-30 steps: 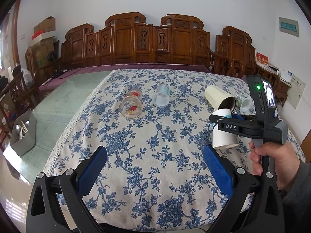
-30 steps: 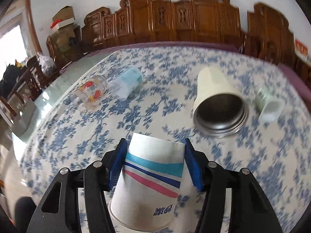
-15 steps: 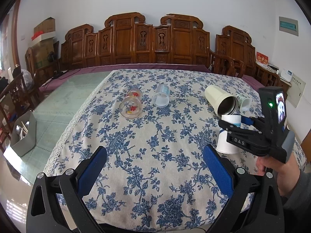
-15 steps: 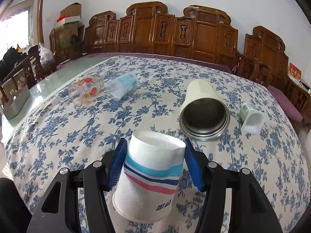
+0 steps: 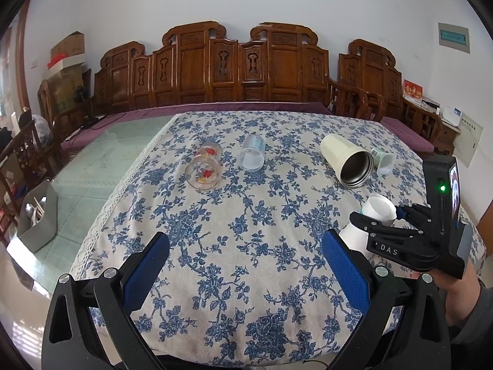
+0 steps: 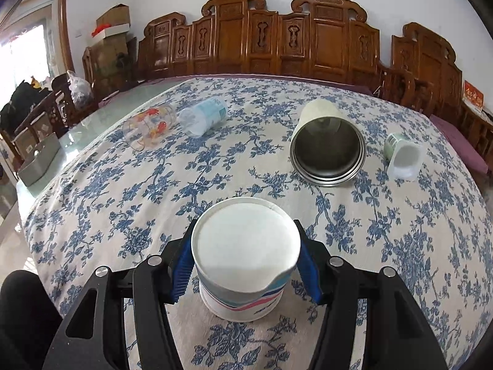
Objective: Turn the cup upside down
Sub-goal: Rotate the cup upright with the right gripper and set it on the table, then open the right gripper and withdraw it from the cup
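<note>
Currently right gripper (image 6: 245,265) pinches inverted paper cup (image 6: 243,259), mouth on tablecloth (image 6: 154,191); left gripper (image 5: 246,265) spread wide, beside cup.

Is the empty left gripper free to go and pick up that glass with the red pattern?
Probably yes. The left gripper is open and empty, and only bare tablecloth lies between it and the glass, which rests on its side apart from the other cups.

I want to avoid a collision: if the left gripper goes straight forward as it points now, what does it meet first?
Probably nothing at once: the left gripper is open over bare tablecloth. Farther along stands the lying clear plastic cup, perhaps also the printed glass. Depth is uncertain.
</note>
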Demonstrator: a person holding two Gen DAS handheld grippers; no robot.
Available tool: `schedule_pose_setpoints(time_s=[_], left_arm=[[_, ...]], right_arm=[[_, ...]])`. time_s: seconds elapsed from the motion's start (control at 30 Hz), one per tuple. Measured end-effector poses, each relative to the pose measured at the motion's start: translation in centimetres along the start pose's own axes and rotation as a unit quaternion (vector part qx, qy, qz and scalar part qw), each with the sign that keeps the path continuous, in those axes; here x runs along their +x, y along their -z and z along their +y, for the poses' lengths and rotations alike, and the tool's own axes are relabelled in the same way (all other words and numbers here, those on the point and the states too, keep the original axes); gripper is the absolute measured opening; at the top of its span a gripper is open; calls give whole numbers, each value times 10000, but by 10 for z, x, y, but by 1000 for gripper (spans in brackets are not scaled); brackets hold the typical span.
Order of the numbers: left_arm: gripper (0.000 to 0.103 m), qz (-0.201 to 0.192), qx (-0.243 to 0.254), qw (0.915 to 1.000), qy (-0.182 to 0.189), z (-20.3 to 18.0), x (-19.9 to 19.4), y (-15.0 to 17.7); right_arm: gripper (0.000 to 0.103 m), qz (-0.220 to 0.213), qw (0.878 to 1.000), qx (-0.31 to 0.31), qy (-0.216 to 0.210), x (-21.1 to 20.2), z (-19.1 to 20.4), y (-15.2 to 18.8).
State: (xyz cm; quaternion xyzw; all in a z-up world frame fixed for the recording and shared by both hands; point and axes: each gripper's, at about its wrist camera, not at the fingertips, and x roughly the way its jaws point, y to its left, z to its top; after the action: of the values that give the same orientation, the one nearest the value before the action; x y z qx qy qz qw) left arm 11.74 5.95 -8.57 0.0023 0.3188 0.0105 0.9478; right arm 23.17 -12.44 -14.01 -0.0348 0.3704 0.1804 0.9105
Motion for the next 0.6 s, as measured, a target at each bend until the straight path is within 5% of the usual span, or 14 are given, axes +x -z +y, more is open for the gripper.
schedule_pose_setpoints(time_s=[0.6], left_arm=[[95, -97, 43, 9999, 16, -19, -12, -5]], right_arm=[[84, -173, 9986, 441, -235, -54, -17, 11]])
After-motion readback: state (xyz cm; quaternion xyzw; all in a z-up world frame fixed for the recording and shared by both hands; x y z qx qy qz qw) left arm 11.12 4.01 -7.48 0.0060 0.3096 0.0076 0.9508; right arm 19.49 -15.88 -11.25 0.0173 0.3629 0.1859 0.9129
